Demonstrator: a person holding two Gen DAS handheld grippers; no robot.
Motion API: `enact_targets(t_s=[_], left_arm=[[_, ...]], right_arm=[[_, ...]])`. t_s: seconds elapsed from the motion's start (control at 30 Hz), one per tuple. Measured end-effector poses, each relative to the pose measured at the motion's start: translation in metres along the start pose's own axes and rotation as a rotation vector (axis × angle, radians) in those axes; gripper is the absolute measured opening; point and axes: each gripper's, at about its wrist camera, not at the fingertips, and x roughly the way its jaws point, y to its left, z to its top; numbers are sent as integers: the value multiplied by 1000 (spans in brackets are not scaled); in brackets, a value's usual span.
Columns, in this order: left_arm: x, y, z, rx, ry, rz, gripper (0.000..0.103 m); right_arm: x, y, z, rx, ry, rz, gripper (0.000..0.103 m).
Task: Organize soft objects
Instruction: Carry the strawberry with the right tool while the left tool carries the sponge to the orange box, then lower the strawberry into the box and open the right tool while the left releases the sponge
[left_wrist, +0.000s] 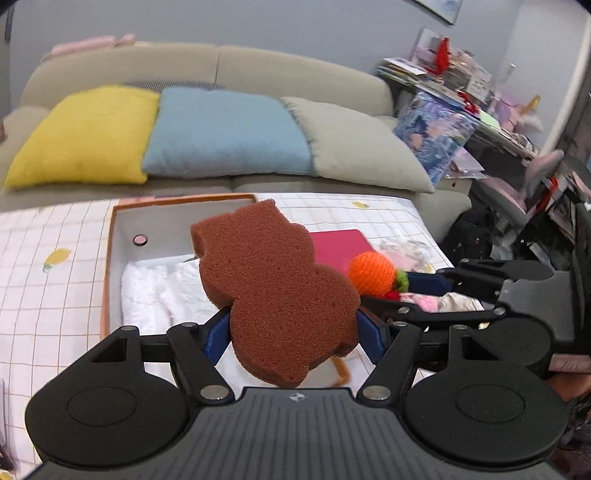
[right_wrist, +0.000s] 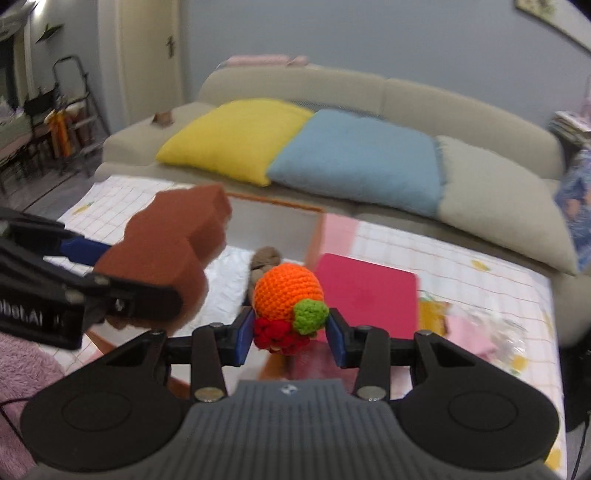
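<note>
A big beige sofa (left_wrist: 221, 62) sits at the back. Three pillows lean on it: a yellow pillow (left_wrist: 85, 136), a blue pillow (left_wrist: 229, 133) and a grey pillow (left_wrist: 362, 144), side by side and touching.

In front is the desk (left_wrist: 44, 295) with a white checked cloth. On it sits an open box (left_wrist: 110, 258) with orange edges. Something white and fluffy (left_wrist: 155, 291) lies inside the box. A flat pink-red pad (left_wrist: 340, 243) lies just beside the box.

The left tongs (left_wrist: 291, 328) hold a brown sponge (left_wrist: 273, 291) by its lower part, up in the air over the box. The sponge has a bumpy outline.

The right tongs (right_wrist: 291, 332) hold a knitted toy (right_wrist: 288, 306), just beside the sponge. The toy has an orange ball on top, a green bit, and a red bit where the blue pads (right_wrist: 243, 334) pinch it.
</note>
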Motion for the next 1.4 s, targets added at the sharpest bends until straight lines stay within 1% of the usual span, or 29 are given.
enact_targets(t_s=[0.1, 0.27, 0.37, 0.43, 0.47, 0.57, 0.73, 0.83, 0.97, 1.03, 1.07, 1.2, 1.27, 1.4], left_arm=[[13, 21, 11, -14, 58, -9, 80], [42, 52, 14, -20, 167, -5, 80], [58, 69, 12, -26, 239, -15, 80], [69, 75, 10, -22, 293, -32, 80], [74, 78, 9, -26, 317, -45, 80], [90, 86, 4, -65, 381, -88, 80], [112, 88, 1, -88, 450, -100, 80], [126, 89, 1, -87, 495, -102, 80], [140, 87, 0, -69, 550, -105, 80], [146, 87, 0, -62, 578, -108, 80], [149, 87, 0, -62, 589, -107, 81], [154, 89, -1, -85, 614, -127, 82], [154, 92, -2, -101, 611, -129, 87], [153, 95, -3, -108, 612, -141, 89]], right_arm=[[26, 7, 17, -59, 48, 35, 41], [60, 23, 32, -206, 112, 84, 41], [87, 30, 40, -281, 200, 144, 41], [106, 32, 41, -316, 271, 200, 41], [114, 33, 40, -330, 299, 213, 41], [137, 36, 40, -393, 375, 209, 41], [156, 44, 34, -539, 453, 210, 41], [162, 50, 27, -648, 479, 193, 41], [170, 57, 20, -747, 508, 178, 41], [172, 60, 15, -809, 513, 184, 36], [173, 61, 14, -827, 518, 183, 35], [179, 58, 12, -847, 523, 167, 35], [178, 56, 13, -840, 516, 178, 36], [161, 58, 13, -856, 491, 185, 45]])
